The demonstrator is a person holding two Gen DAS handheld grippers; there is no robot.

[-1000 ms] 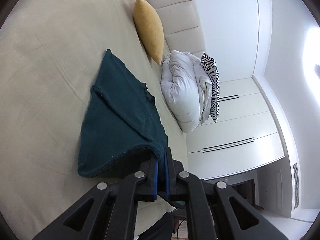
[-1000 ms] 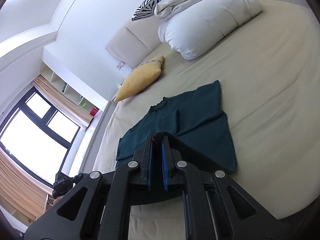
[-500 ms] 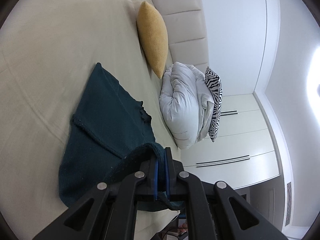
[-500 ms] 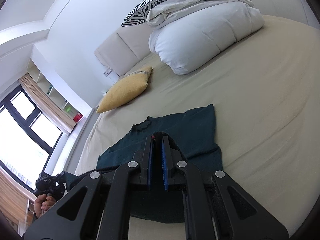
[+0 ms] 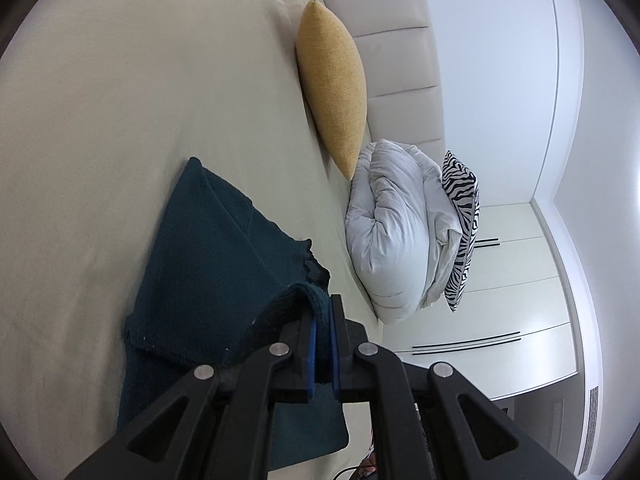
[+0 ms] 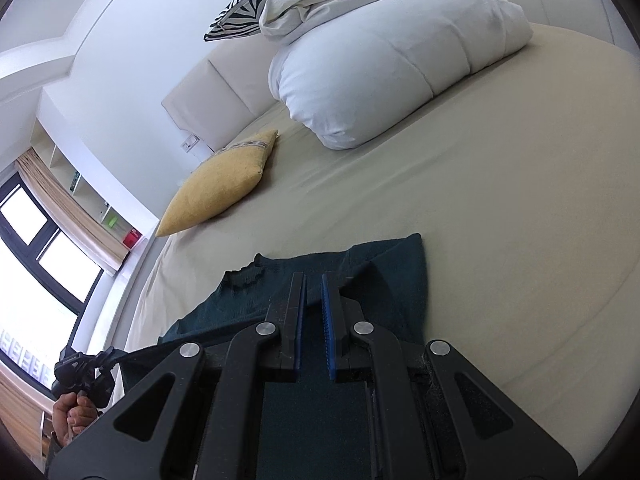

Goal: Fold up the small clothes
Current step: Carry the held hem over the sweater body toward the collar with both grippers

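Observation:
A dark teal knit garment [image 5: 216, 264] lies on the beige bed, its near part lifted and folded over toward the collar. My left gripper [image 5: 324, 304] is shut on the garment's hem edge and holds it above the cloth. In the right wrist view the same garment [image 6: 384, 276] lies under my right gripper [image 6: 314, 284], whose blue pads stand slightly apart with no cloth between them. The left gripper with the hand holding it [image 6: 80, 372] shows at the lower left of that view, with the hem stretched to it.
A mustard cushion [image 5: 332, 92] leans on the padded headboard [image 5: 400, 64]. A rolled white duvet [image 5: 396, 232] and a zebra-print pillow [image 5: 462, 224] lie beside it. White wardrobe doors [image 5: 500, 300] stand past the bed. A window [image 6: 36, 252] is on the other side.
Both grippers carried the hem forward over the garment toward the collar. My right gripper's pads have parted and let go of the cloth; the left still holds it.

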